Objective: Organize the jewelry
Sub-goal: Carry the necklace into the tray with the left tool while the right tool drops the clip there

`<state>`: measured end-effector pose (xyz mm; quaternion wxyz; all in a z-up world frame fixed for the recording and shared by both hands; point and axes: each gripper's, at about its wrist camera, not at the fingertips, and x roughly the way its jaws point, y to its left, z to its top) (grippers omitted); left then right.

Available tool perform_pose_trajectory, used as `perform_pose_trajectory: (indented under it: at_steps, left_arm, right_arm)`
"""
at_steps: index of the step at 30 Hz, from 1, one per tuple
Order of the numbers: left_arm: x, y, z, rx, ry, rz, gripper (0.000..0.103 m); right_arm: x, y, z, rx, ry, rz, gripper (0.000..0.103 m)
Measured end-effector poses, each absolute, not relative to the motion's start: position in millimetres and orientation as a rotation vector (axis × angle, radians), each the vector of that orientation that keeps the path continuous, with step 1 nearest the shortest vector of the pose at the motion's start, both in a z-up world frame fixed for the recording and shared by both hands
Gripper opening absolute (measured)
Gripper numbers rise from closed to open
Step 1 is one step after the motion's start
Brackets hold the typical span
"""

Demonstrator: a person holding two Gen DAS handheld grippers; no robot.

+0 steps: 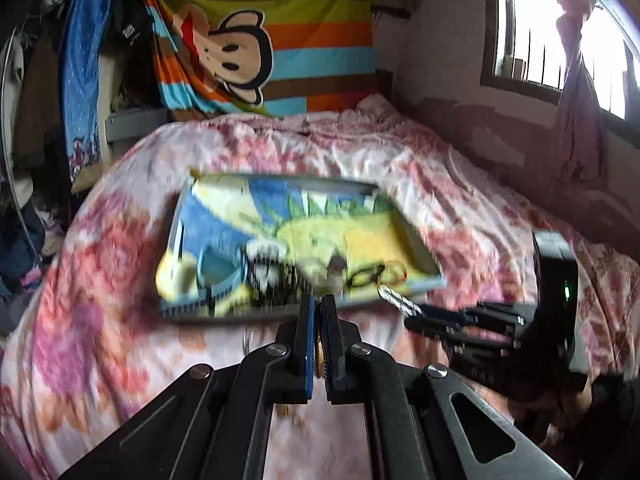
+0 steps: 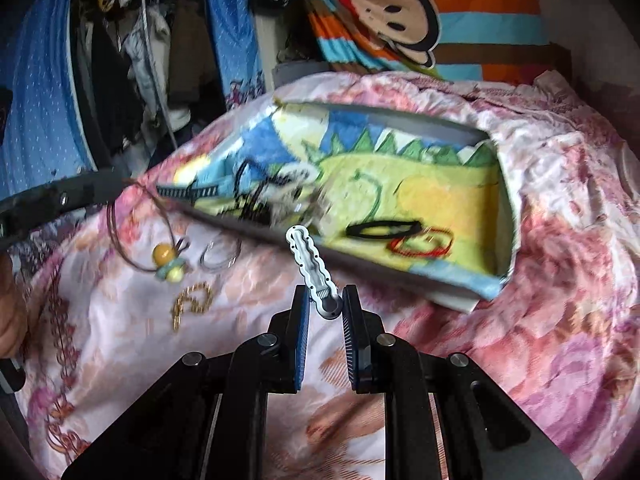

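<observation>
A grey tray (image 2: 420,122) lined with a bright cartoon towel lies on the floral bedspread. Inside it are a black hair tie (image 2: 384,229), a red hair tie (image 2: 422,245) and a blurred tangle of black beads (image 2: 256,196). My right gripper (image 2: 326,296) is shut on a white wavy hair clip (image 2: 310,260), held upright just before the tray's near rim. My left gripper (image 1: 318,300) is shut on a brown cord necklace (image 2: 132,236). Its yellow bead pendant (image 2: 168,266) hangs to the bedspread. The right gripper (image 1: 416,316) with the clip (image 1: 396,300) also shows in the left wrist view.
A gold chain (image 2: 192,300) and silver hoops (image 2: 220,256) lie on the bedspread (image 2: 540,280) left of the tray. A striped monkey blanket (image 1: 272,36) hangs at the bed's head. Clothes (image 2: 132,52) crowd the left side and a window (image 1: 560,28) is on the right.
</observation>
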<state>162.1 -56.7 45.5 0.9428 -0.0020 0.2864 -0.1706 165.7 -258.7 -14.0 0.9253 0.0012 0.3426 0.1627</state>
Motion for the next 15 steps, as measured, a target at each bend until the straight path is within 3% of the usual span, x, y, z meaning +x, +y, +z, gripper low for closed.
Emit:
perform_pose_trajectory:
  at_steps: [7,15]
  left_arm:
    - [211.3,-75.2,69.2,-0.024,0.522,-0.301,0.004]
    - [262.8,-82.5,42.6,-0.055,0.584,-0.241,0.004]
  right_arm:
    - [185.9,-289.0,-3.7,0.077,0.656,0.246,0.015]
    - [220.8,-302.5,-22.1,0.149,0.690,0.203,0.015]
